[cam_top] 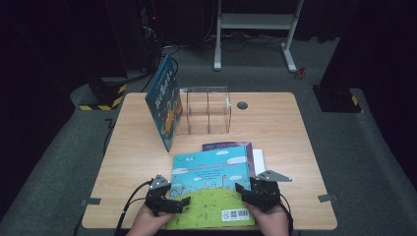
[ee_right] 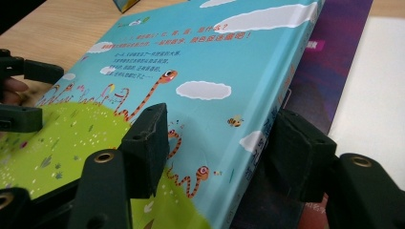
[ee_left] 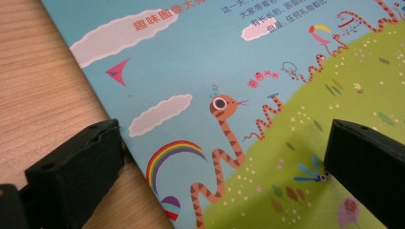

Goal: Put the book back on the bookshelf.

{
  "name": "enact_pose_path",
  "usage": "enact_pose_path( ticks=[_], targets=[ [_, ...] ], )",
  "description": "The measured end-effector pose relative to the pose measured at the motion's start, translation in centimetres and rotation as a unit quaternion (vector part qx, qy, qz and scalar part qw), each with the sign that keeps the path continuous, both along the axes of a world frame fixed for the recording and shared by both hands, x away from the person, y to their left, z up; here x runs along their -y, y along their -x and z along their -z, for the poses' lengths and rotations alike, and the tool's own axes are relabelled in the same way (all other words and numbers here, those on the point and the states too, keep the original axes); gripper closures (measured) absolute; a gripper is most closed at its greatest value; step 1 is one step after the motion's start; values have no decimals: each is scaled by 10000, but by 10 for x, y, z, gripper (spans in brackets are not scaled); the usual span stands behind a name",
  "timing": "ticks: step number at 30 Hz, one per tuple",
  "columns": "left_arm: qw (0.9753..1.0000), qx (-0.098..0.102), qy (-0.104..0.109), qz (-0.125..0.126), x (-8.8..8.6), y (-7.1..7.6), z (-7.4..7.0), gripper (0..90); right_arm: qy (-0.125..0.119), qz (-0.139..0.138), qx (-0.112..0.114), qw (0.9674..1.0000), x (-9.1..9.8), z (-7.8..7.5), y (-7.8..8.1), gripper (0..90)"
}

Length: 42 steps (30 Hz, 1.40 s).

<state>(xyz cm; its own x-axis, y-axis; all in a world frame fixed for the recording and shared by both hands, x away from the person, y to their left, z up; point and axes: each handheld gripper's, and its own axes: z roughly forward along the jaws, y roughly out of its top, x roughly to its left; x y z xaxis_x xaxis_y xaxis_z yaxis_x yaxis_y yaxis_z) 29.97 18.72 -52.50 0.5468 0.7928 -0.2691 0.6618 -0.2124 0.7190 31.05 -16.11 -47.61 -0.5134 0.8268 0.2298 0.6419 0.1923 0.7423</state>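
Item: snake book, back cover up, lower centre of the high view, atop a purple book on the bench. Right hand-held gripper: jaws half open, straddling the spine edge, one pad above the cover, one beside the spine, likely to pinch and lift; contact unclear. Left hand-held gripper: jaws wide, astride the left edge, holding nothing, probably steadying. Upper centre: clear rack, a blue book leaning against it, a likely destination.

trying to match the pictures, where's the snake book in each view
High view: snake book lies bottom centre, between both grippers.
Left gripper view: covers the centre and right, table at left.
Right gripper view: fills the middle, its spine edge between the jaws.
Shared landmark: the orange striped snake on the green hill.
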Motion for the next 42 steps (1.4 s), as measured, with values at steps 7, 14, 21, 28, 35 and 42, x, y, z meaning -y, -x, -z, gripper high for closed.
enact_pose_path(
  ticks=[7,14,21,28,35,42],
  targets=[
    [10000,18,-13,8,0,0,0,2,-117,22,-143,9998,2,2,-2,389],
    [10000,22,-7,6,-1,0,0,2,-102,-101,-108,9998,4,3,-5,335],
    [10000,31,-10,-1,-1,0,0,2,228,-185,-94,9995,-8,1,-7,241],
    [10000,21,16,-2,0,1,0,2,300,-246,-146,9991,-9,1,-9,225],
    [10000,24,13,-3,0,1,0,2,289,-267,-198,9990,-9,0,-9,230],
    [10000,19,10,2,0,1,1,2,127,-191,-168,9996,-3,0,-10,329]
  ],
)
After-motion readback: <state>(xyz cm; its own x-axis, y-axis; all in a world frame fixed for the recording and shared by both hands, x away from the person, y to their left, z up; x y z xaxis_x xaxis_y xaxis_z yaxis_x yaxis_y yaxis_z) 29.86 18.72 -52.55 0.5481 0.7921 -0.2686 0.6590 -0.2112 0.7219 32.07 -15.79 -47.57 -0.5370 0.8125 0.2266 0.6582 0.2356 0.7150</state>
